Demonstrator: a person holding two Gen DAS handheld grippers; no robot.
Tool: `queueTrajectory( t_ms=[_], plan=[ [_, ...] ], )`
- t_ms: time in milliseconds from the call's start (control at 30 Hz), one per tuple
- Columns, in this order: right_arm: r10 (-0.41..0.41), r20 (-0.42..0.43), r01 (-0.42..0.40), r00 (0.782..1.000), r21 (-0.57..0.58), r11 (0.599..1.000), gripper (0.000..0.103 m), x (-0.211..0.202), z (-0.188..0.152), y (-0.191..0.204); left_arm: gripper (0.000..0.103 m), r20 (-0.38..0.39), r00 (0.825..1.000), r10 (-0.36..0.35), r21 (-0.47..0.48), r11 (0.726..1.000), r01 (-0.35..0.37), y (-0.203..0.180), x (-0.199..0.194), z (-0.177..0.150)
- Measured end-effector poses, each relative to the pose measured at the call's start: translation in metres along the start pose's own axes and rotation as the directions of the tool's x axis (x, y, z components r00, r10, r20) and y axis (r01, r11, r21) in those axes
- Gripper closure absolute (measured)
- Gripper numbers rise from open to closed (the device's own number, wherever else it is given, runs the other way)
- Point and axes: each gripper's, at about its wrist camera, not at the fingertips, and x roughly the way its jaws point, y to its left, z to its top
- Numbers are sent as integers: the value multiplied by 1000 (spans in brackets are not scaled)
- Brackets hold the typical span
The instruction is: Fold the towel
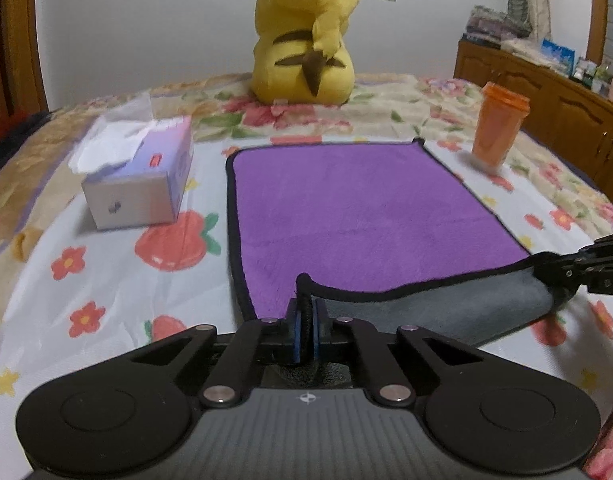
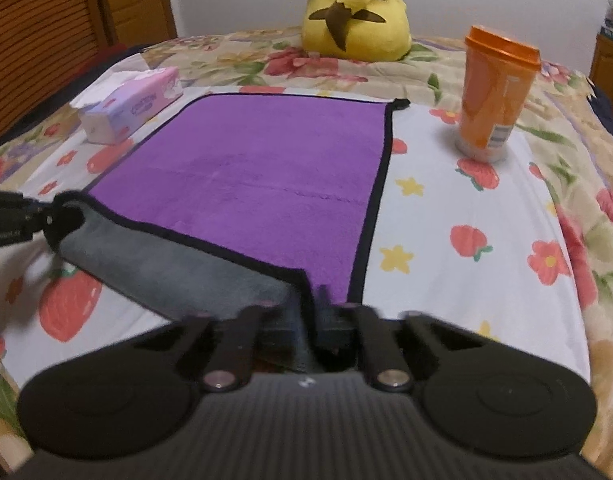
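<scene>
A purple towel (image 1: 358, 208) with a black border and grey underside lies on the flowered bedspread; it also shows in the right wrist view (image 2: 266, 168). My left gripper (image 1: 306, 320) is shut on the towel's near left corner and holds it lifted. My right gripper (image 2: 312, 316) is shut on the near right corner; it shows at the right in the left wrist view (image 1: 546, 270). The near edge is raised between the two grippers, so the grey underside (image 1: 446, 312) faces me. The far part of the towel lies flat.
A tissue box (image 1: 142, 176) sits left of the towel. An orange lidded cup (image 1: 496, 130) stands to the right. A yellow plush toy (image 1: 306, 44) sits behind the towel. A wooden cabinet (image 1: 546, 112) runs along the far right.
</scene>
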Motion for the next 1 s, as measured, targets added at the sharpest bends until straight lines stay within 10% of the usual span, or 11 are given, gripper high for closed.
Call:
queueTrajectory(
  t_ms=[1000],
  plan=[
    [-3, 139, 17, 990, -100, 995, 99, -10, 44, -7, 95, 172, 985, -16, 27, 1000, 12, -8, -23, 43]
  ],
)
